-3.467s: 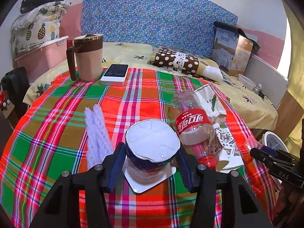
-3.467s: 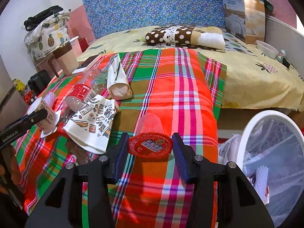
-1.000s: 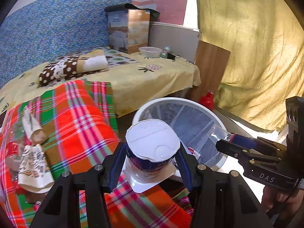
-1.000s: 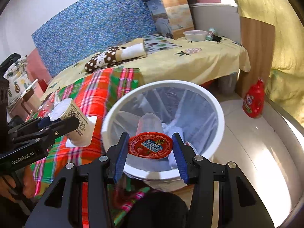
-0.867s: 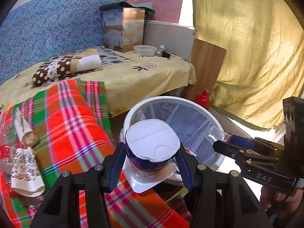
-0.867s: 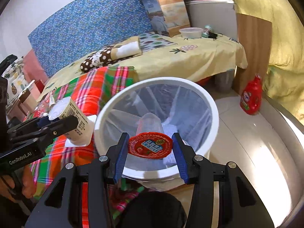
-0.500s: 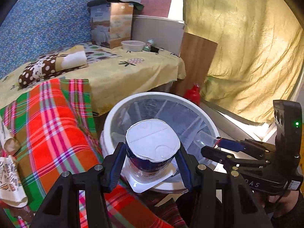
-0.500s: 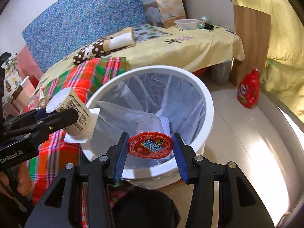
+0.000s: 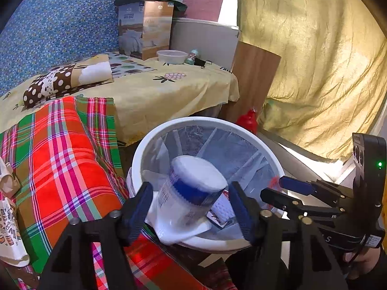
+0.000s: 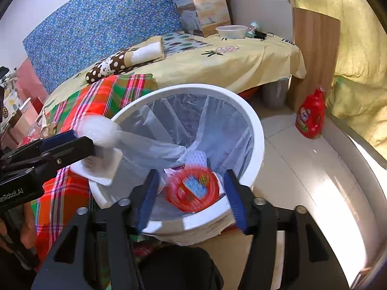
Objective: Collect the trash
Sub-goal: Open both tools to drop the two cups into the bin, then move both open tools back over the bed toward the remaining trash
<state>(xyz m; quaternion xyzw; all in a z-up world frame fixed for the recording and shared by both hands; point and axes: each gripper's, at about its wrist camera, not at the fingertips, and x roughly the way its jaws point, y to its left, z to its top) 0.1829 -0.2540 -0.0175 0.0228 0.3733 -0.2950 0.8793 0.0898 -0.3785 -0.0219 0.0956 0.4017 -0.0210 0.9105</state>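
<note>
A white trash bin (image 9: 145, 149) with a clear liner stands beside the bed; it also shows in the right wrist view (image 10: 256, 125). My left gripper (image 9: 191, 205) is open over the bin's near rim, and a white and blue yogurt cup (image 9: 191, 193) tilts loose between its fingers. That cup shows blurred in the right wrist view (image 10: 101, 145). My right gripper (image 10: 191, 193) is open over the bin, and a red-lidded jelly cup (image 10: 192, 188) is blurred, loose between its fingers.
A plaid blanket (image 9: 60, 157) covers the bed at the left, with crumpled paper cups (image 9: 9, 220) on it. A red detergent bottle (image 10: 310, 116) stands on the floor by a wooden board (image 10: 314, 55). A yellow curtain (image 9: 314, 60) hangs at the right.
Both grippers moved from the bed to above the bin, then opened. The yogurt cup and the jelly cup have come loose and tilt downward into the bin.
</note>
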